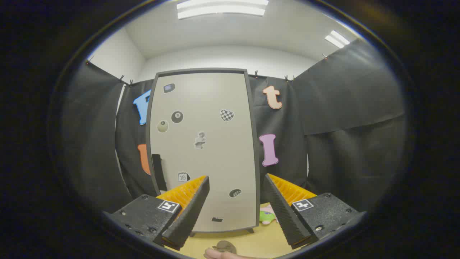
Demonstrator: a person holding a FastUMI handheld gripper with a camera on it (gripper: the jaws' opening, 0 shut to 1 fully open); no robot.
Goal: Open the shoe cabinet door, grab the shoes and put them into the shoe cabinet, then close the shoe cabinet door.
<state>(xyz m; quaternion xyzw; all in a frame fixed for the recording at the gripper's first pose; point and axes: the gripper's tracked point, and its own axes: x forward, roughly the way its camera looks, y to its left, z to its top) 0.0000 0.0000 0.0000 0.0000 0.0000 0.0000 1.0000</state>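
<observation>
Jaws: we see the gripper (235, 210) spread wide, nothing held between its fingers
Fingertip: a person's finger (219, 254) lies on the tabletop (258, 241) just below the jaws, touching a small grey-brown object (224, 246) we cannot identify
Shoes: a green and pink item (267, 215), perhaps the shoes, sits on the tabletop by the cabinet's right foot, partly hidden by the right finger
Shoe cabinet: the shoe cabinet (203, 151) stands upright ahead of the jaws
Door: the sticker-dotted door (215, 158) is closed, its dark handle (158, 172) at the left edge
</observation>
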